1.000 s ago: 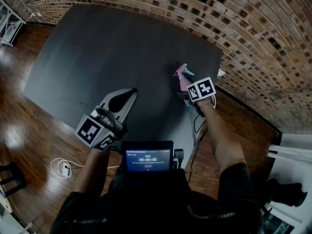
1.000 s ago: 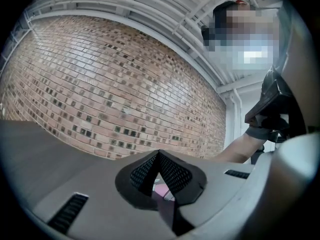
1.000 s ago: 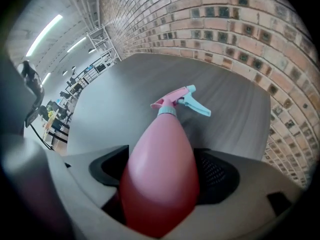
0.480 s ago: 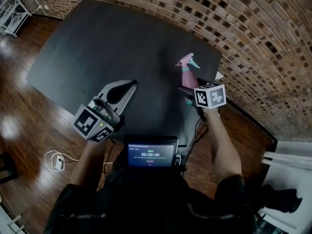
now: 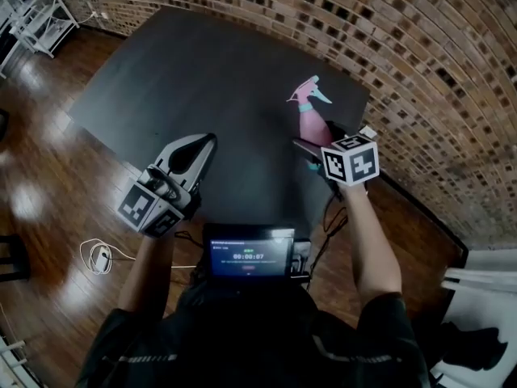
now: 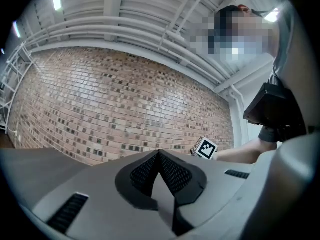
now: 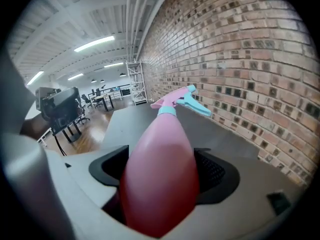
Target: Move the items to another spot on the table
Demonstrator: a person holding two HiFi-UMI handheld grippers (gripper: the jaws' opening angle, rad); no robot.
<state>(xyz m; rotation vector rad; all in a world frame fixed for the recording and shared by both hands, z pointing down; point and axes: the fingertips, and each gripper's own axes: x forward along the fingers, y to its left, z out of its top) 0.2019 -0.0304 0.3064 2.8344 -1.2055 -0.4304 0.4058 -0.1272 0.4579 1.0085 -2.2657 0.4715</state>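
The right gripper [image 5: 317,145] is clamped on a pink spray bottle [image 7: 159,179], its jaws spread wide round the fat lower body; the left gripper [image 5: 206,144] has its jaws together with nothing between them, hovering over the near edge of the dark table [image 5: 202,71]; the bottle appears to be carried just above the table's right-hand part, near the brick wall [image 5: 420,47]; it looks like smooth moulded plastic, probably light, though how full it is cannot be told through the opaque wall; the rounded, tapering body could slide forward out of the pads, so the widest part is the sound place to hold, with only moderate squeeze; the long axis runs along the jaws, base toward the hand, head away from the person; the turquoise nozzle [image 7: 194,101] points rightward at the wall.
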